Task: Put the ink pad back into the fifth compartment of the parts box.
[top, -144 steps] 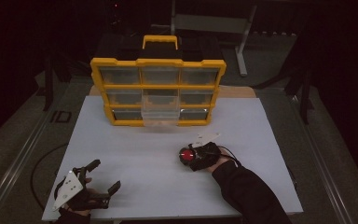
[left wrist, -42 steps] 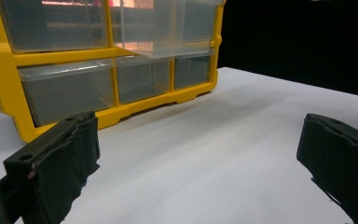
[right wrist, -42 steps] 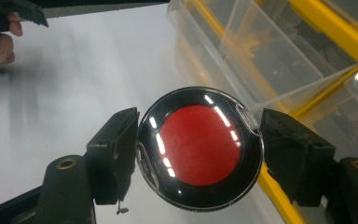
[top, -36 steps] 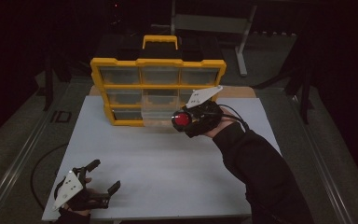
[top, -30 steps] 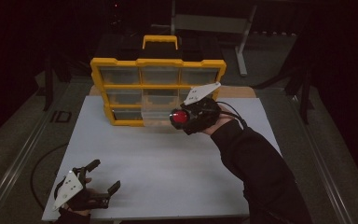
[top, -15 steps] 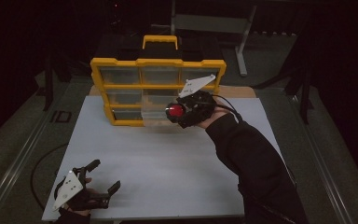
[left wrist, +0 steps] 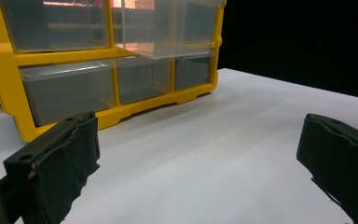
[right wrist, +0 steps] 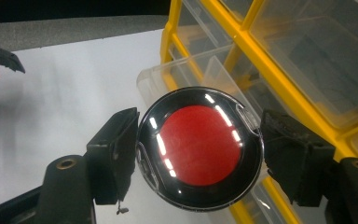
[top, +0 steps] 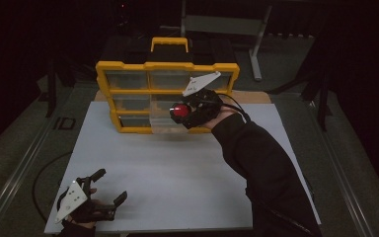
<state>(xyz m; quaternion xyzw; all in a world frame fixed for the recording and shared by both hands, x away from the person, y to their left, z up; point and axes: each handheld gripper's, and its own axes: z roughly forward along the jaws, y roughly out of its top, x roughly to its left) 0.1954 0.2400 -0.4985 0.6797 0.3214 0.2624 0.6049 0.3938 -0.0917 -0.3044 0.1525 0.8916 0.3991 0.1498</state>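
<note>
The right hand-held gripper (right wrist: 198, 149) is clenched on a round black case with a red centre (right wrist: 200, 147), held off the desk (top: 177, 173). Just beyond it, a clear drawer (right wrist: 191, 70) juts out of a yellow organizer (top: 168, 96). Well apart at the desk's near corner, the left hand-held gripper (top: 109, 188) rests with jaws spread, grasping nothing.

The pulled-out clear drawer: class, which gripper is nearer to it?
Right. The right gripper hangs just by the pulled-out clear drawer; the left gripper sits far back at the table's near-left corner.
</note>
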